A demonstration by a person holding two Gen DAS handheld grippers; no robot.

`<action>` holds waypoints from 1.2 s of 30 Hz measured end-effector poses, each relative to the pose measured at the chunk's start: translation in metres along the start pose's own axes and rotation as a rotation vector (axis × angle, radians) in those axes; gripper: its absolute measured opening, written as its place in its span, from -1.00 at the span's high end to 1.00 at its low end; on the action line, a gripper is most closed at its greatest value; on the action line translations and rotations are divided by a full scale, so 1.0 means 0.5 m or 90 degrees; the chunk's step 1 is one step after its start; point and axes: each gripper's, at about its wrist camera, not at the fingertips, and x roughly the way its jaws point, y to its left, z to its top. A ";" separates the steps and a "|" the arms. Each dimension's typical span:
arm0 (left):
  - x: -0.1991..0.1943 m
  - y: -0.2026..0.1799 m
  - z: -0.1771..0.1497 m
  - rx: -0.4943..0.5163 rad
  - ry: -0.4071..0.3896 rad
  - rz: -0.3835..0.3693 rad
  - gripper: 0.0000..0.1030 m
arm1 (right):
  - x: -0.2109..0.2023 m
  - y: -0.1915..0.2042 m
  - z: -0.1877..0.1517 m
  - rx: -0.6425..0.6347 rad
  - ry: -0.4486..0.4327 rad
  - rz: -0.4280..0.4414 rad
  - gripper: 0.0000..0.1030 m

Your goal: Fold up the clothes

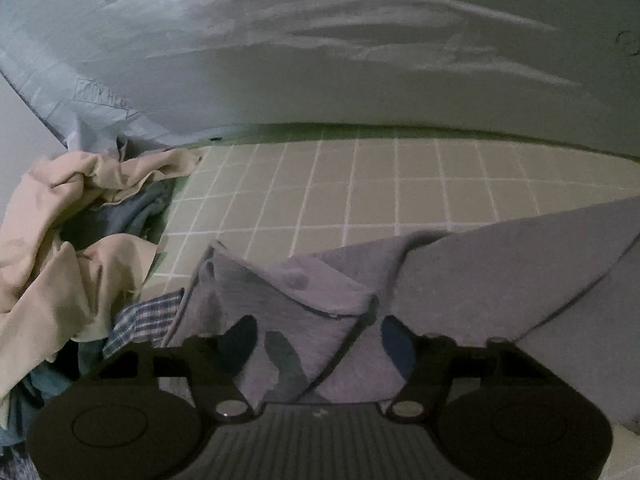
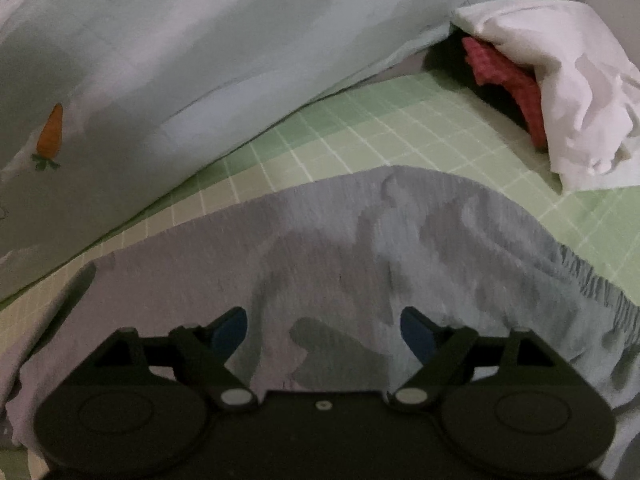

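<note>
We see our left gripper [image 1: 318,344] low in the middle of its frame, its two fingers spread wide apart with nothing pinched between the tips. Our right gripper [image 2: 324,330] sits in the same lower-middle spot of its own frame, fingers likewise parted, blue pads [image 2: 230,330] facing inward across a broad gap. Neither one clamps anything.

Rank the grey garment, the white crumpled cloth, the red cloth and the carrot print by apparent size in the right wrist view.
1. Grey garment, largest, though nearest the camera, which inflates it.
2. White crumpled cloth.
3. Red cloth, partly hidden under the white one, so its true size is uncertain.
4. Carrot print, smallest.
</note>
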 end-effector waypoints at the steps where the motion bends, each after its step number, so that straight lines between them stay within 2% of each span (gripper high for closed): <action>1: 0.006 0.003 0.002 -0.008 0.006 0.002 -0.06 | 0.000 0.000 -0.002 -0.002 0.001 0.000 -0.64; 2: 0.010 0.008 0.005 -0.019 0.012 0.002 0.05 | -0.001 0.000 -0.003 -0.003 0.002 0.000 -0.64; 3: 0.015 0.013 0.007 -0.031 0.018 0.002 0.35 | -0.002 0.001 -0.004 -0.006 0.002 -0.001 -0.64; 4: 0.020 0.019 0.010 -0.046 0.026 -0.002 0.80 | -0.002 0.001 -0.005 -0.008 0.001 -0.001 -0.64; 5: 0.024 0.028 0.014 -0.067 0.035 -0.013 0.98 | -0.002 0.000 -0.005 -0.007 0.001 -0.002 -0.64; 9: 0.023 0.074 0.052 -0.153 0.026 -0.056 0.97 | -0.004 -0.001 -0.002 -0.007 -0.003 -0.002 -0.61; 11: 0.020 0.109 0.090 -0.206 -0.005 -0.077 0.97 | -0.005 -0.001 0.000 -0.008 -0.005 -0.001 -0.61; 13: 0.012 0.153 0.125 -0.288 -0.058 -0.094 0.95 | -0.006 -0.001 0.002 -0.008 -0.007 -0.001 -0.59; 14: 0.008 0.176 0.141 -0.332 -0.086 -0.102 0.89 | -0.006 -0.001 0.003 -0.009 -0.008 -0.001 -0.59; 15: 0.004 0.199 0.157 -0.377 -0.115 -0.110 0.69 | -0.006 -0.002 0.004 -0.009 -0.009 0.000 -0.59; 16: -0.001 0.223 0.172 -0.422 -0.144 -0.118 0.12 | -0.007 -0.002 0.005 -0.009 -0.009 0.000 -0.59; 17: -0.006 0.237 0.175 -0.449 -0.158 -0.109 -0.19 | -0.008 -0.001 0.004 -0.012 -0.008 -0.001 -0.59; 18: -0.014 0.240 0.162 -0.453 -0.155 -0.079 -0.58 | -0.008 0.000 0.003 -0.014 -0.007 -0.001 -0.59; 21: -0.033 0.246 0.114 -0.459 -0.135 0.005 -0.61 | -0.012 0.000 -0.001 -0.013 -0.009 0.000 -0.59; 24: -0.032 0.233 0.018 -0.443 -0.060 0.046 -0.61 | -0.005 0.002 -0.009 -0.004 0.005 0.008 -0.59; 27: -0.019 0.217 -0.058 -0.443 0.001 0.051 -0.61 | 0.005 0.015 -0.016 -0.007 0.022 0.016 -0.59; 30: 0.000 0.202 -0.092 -0.451 0.029 0.034 -0.58 | 0.009 0.038 -0.016 -0.032 0.028 0.025 -0.59; 32: 0.011 0.194 -0.095 -0.450 0.030 0.029 -0.46 | 0.008 0.053 -0.013 -0.051 0.027 0.031 -0.59; 33: 0.013 0.193 -0.096 -0.446 0.030 0.026 -0.13 | 0.005 0.060 -0.011 -0.062 0.025 0.032 -0.59; 34: 0.014 0.191 -0.096 -0.443 0.030 0.023 0.41 | 0.001 0.066 -0.009 -0.072 0.021 0.033 -0.59; 35: 0.016 0.190 -0.096 -0.439 0.030 0.020 0.75 | -0.003 0.072 -0.007 -0.082 0.018 0.034 -0.59; 36: 0.018 0.189 -0.096 -0.436 0.030 0.017 0.92 | -0.008 0.073 -0.007 -0.089 0.014 0.032 -0.59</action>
